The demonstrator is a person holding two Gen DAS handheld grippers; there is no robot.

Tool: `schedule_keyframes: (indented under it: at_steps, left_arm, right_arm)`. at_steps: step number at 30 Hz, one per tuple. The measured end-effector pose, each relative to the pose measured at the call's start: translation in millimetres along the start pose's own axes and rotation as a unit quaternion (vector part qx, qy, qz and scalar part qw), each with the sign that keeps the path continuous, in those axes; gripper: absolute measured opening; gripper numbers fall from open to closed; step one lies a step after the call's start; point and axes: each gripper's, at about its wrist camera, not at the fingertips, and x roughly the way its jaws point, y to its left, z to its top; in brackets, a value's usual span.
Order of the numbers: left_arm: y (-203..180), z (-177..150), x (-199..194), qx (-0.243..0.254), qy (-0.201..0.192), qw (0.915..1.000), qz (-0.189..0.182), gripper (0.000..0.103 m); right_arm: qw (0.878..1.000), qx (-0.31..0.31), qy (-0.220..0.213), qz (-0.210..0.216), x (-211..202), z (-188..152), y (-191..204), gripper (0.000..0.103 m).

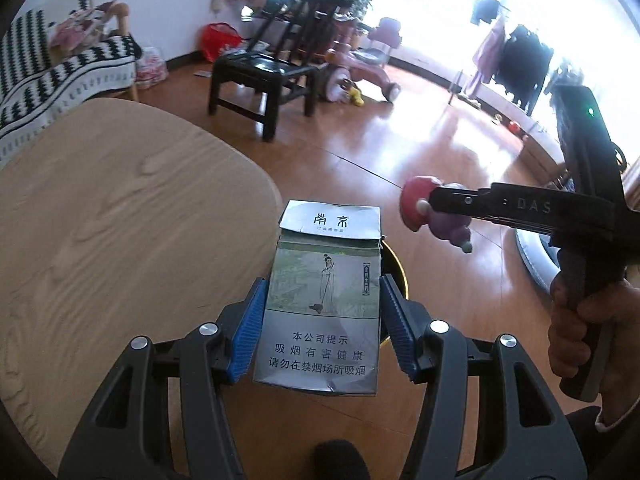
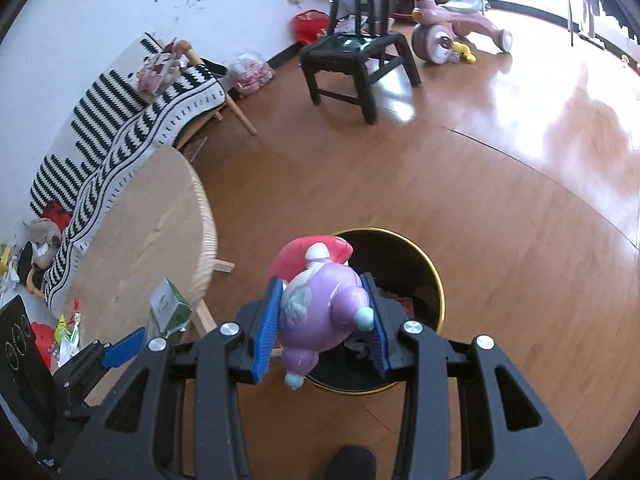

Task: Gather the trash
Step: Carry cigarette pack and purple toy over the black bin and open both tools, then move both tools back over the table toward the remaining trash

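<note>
My left gripper (image 1: 322, 320) is shut on a grey-green cigarette pack (image 1: 320, 300) with its lid flipped up, held just past the round wooden table's (image 1: 120, 220) edge; the pack also shows in the right wrist view (image 2: 168, 308). My right gripper (image 2: 324, 316) is shut on a purple toy figure with a red cap (image 2: 320, 300), held above a black trash bin with a gold rim (image 2: 400, 264). The toy (image 1: 436, 216) and right gripper also show in the left wrist view. The bin's rim (image 1: 394, 264) peeks out behind the pack.
A black wooden chair (image 2: 352, 56) and a pink tricycle (image 2: 452, 28) stand on the wood floor beyond. A striped blanket covers a bench (image 2: 120, 128) behind the table. Snack wrappers (image 2: 64, 336) lie at the left. Some trash lies inside the bin.
</note>
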Motion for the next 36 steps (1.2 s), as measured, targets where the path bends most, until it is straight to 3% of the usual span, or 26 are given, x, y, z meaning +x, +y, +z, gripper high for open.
schedule_keyframes:
  at_steps: [15, 19, 21, 22, 25, 30, 36]
  left_arm:
    - [-14.8, 6.1, 45.5, 0.007, 0.03, 0.9994, -0.016, 0.056]
    - [-21.8, 5.2, 49.1, 0.012, 0.032, 0.9993, -0.018, 0.056]
    - [-22.0, 5.1, 52.0, 0.01, 0.034, 0.9993, -0.015, 0.064]
    - [-22.2, 5.0, 52.3, 0.01, 0.032, 0.9994, -0.013, 0.07]
    - [-23.0, 5.5, 51.6, 0.012, 0.03, 0.9994, -0.011, 0.076]
    - [-21.2, 6.8, 44.6, 0.009, 0.025, 0.9996, -0.01, 0.079]
    - [-0.5, 1.2, 7.7, 0.008, 0.001, 1.0, 0.003, 0.092]
  right_arm:
    - [1.0, 0.01, 0.009, -0.003, 10.9, 2.8, -7.1, 0.039]
    - [1.0, 0.017, 0.0, -0.005, 8.9, 6.3, -11.0, 0.05]
    - [1.0, 0.023, -0.007, -0.003, 6.7, 7.9, -12.6, 0.063]
    - [1.0, 0.024, -0.01, -0.005, 5.5, 7.7, -13.6, 0.063]
    - [1.0, 0.028, -0.013, -0.004, 3.6, 7.8, -16.1, 0.063]
    - [1.0, 0.026, -0.017, -0.004, 1.7, 8.1, -15.1, 0.067]
    - [1.0, -0.003, -0.021, 0.009, 1.9, 10.1, 17.8, 0.076]
